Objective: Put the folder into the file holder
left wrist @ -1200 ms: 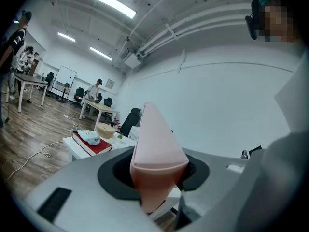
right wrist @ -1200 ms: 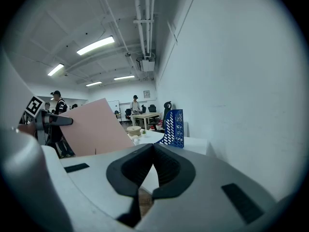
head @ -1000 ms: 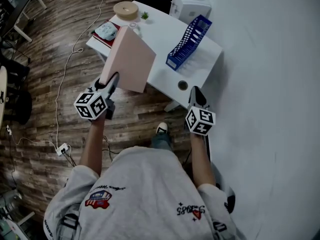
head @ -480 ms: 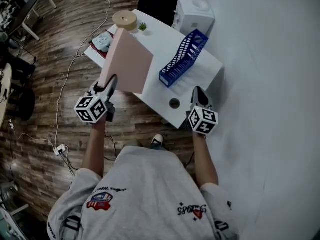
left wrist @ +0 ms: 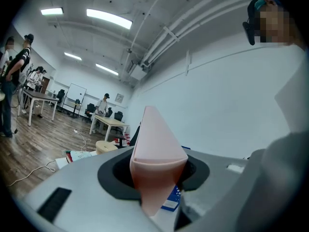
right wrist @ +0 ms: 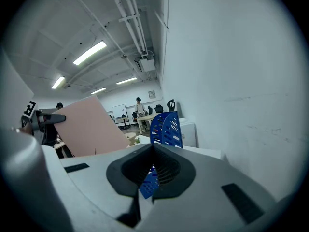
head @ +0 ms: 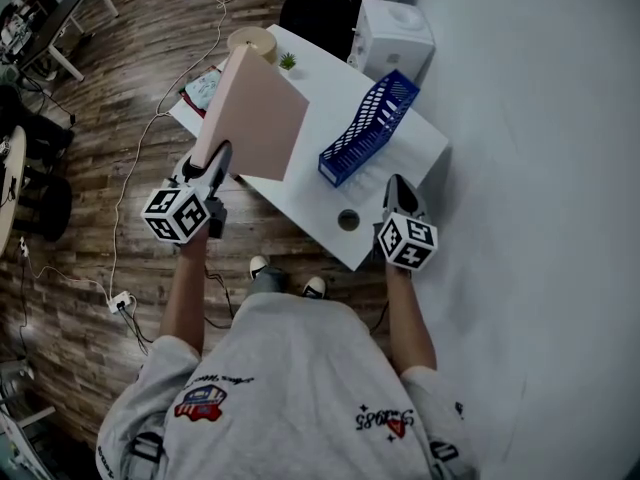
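A large pink folder (head: 255,118) stands tilted over the left part of the white table (head: 320,203), with my left gripper (head: 215,160) shut on its lower near corner. In the left gripper view the folder (left wrist: 157,153) fills the gap between the jaws, and a bit of the blue file holder (left wrist: 170,201) shows below it. The blue mesh file holder (head: 370,128) stands empty on the table, to the right of the folder. My right gripper (head: 398,190) hovers at the table's near right corner, shut and empty. Its own view shows the file holder (right wrist: 166,127) ahead and the folder (right wrist: 89,127) at left.
A white box-shaped appliance (head: 395,33) stands behind the table, by the white wall at right. A round wooden disc (head: 250,41), a small plant (head: 288,61) and a book-like item (head: 205,86) sit at the table's far left. A cable hole (head: 347,220) lies near the front edge. Cables (head: 130,168) trail on the floor.
The person has stepped up to the table. Both grippers have moved forward: the folder now hangs over the tabletop and the right gripper is at the table's near right corner.
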